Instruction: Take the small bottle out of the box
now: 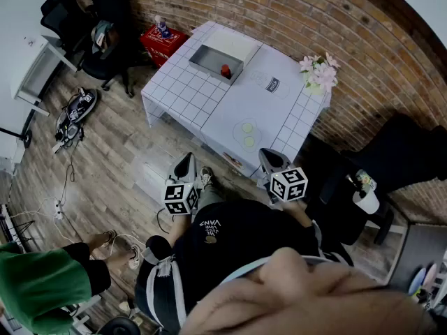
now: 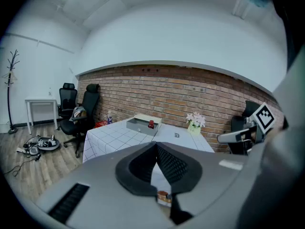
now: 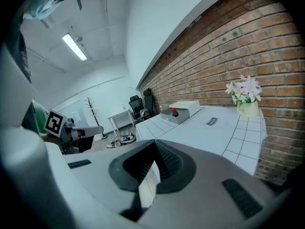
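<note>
On the white-clothed table point(image 1: 230, 117) stands a grey open box point(image 1: 209, 63), and the small red-capped bottle point(image 1: 225, 70) is upright inside it at its right end. The left gripper view shows the bottle point(image 2: 151, 124) and the box point(image 2: 138, 126) far ahead; so does the right gripper view, bottle point(image 3: 175, 112) in box point(image 3: 180, 116). My left gripper point(image 1: 187, 159) and right gripper point(image 1: 268, 154) are held close to the body, short of the table's near edge. The jaws of both the left gripper point(image 2: 156, 144) and the right gripper point(image 3: 155, 142) are shut with nothing between them.
A vase of flowers point(image 1: 318, 72) stands at the table's right corner, with a dark label point(image 1: 273, 84) and two pale discs point(image 1: 248, 132) on the cloth. A red crate point(image 1: 164, 42), office chairs point(image 1: 105, 54) and floor cables point(image 1: 73, 110) lie to the left. A person in green point(image 1: 42, 278) is at lower left.
</note>
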The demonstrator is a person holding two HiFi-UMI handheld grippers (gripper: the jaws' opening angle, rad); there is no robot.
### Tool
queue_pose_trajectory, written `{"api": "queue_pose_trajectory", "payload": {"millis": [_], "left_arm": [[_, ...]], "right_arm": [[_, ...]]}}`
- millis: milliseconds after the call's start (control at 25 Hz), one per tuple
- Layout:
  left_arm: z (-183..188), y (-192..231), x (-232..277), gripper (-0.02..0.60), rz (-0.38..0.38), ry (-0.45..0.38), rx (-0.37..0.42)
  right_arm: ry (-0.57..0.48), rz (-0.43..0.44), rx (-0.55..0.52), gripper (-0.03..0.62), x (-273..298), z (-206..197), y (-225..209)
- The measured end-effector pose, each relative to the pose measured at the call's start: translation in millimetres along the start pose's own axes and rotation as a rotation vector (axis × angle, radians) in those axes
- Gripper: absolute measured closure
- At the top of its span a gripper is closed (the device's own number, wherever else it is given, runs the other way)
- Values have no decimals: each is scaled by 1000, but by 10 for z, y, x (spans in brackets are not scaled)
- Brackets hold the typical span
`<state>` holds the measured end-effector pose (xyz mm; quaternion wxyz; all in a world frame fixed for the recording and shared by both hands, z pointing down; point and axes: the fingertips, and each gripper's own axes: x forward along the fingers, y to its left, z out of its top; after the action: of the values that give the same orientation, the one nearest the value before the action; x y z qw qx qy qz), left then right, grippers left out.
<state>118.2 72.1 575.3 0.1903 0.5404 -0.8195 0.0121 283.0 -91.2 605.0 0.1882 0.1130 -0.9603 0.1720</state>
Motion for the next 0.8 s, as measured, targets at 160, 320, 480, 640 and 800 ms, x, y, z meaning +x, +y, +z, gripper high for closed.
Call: {"api": "queue_pose_trajectory", "payload": {"millis": [160,320,480,640,800], "left_arm": [[-75,12,53,571,-25,17,31],[-55,2,102,571,-48,25,33],[-55,85,161,571,-54,25,30],[28,258,271,571,-63,21,21],[92,517,381,571,-104,41,35]], "right_arm": [[-7,-5,10,592,6,20,25],[-48,-4,66,591,40,83,-2],[-46,-13,75,591,122,98,-4],[-20,-38,65,591,244,87,-17],[-46,-92,87,591,421,187,27]]}}
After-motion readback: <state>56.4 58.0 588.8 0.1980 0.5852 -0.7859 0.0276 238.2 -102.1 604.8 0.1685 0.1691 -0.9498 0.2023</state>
